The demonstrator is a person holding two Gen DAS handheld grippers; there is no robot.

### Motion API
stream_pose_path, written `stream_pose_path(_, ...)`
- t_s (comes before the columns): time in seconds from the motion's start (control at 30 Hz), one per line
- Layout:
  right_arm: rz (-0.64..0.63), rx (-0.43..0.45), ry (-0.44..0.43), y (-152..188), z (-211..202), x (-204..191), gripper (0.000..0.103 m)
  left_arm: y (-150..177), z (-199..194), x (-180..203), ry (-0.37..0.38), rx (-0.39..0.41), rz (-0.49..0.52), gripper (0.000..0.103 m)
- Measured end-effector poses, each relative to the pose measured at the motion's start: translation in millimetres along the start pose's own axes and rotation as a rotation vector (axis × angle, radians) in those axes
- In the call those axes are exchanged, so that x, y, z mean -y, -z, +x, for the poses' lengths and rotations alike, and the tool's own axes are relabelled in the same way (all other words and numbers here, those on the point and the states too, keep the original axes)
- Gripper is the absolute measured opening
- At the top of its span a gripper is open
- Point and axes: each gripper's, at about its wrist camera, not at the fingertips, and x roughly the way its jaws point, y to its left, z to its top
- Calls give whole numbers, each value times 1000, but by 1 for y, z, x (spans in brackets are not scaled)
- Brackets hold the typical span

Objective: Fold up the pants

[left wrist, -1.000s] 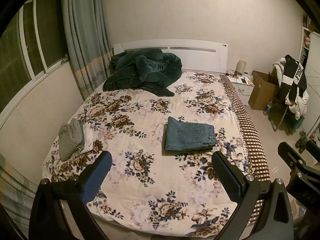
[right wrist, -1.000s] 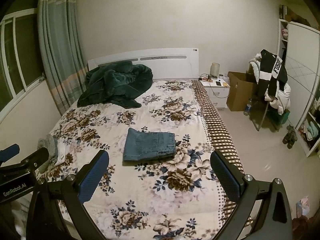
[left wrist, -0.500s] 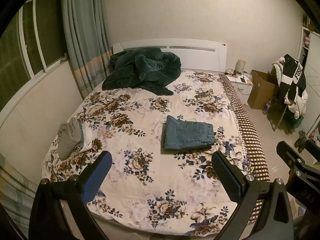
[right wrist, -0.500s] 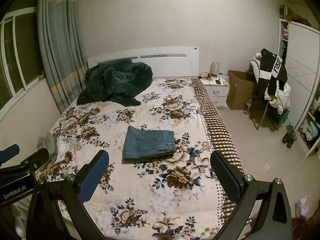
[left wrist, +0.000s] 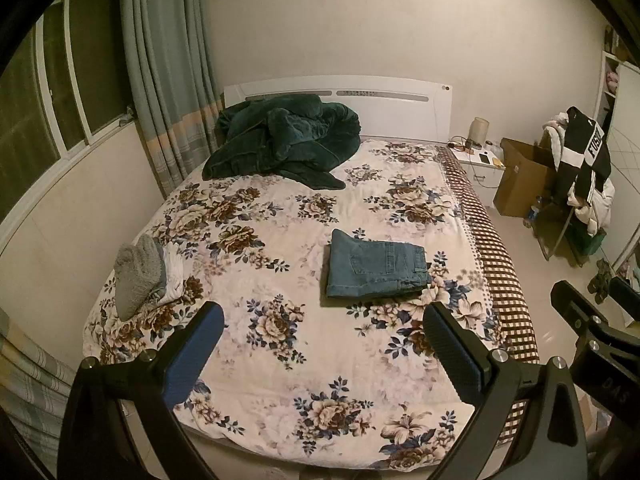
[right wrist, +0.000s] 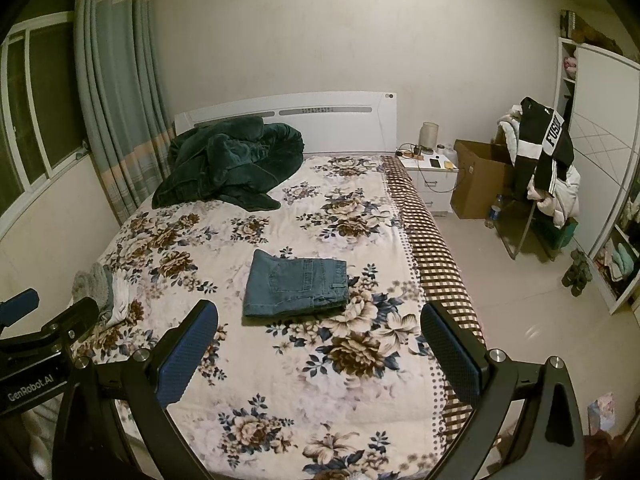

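Observation:
The blue jeans (left wrist: 374, 269) lie folded in a neat rectangle in the middle of the floral bed (left wrist: 280, 344); they also show in the right wrist view (right wrist: 295, 288). My left gripper (left wrist: 320, 348) is open and empty, held back above the foot of the bed, well short of the jeans. My right gripper (right wrist: 318, 346) is open and empty too, beside the left one (right wrist: 36, 332) and equally far back from the jeans.
A dark green blanket (left wrist: 280, 140) is heaped by the white headboard. Folded grey and white clothes (left wrist: 138, 276) sit at the bed's left edge. A nightstand (right wrist: 430, 172), a cardboard box (right wrist: 480, 180) and a chair piled with clothes (right wrist: 540, 160) stand right of the bed.
Both grippers have drawn back and up from the bed, so the jeans look slightly smaller and farther. Nothing on the bed has moved.

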Motion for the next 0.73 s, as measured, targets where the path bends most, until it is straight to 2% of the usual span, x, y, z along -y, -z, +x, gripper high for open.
stream_pose_path(0.73, -4, -4, -4, -1, 2, 2, 103, 4, -2, 1, 5, 12, -3, 102)
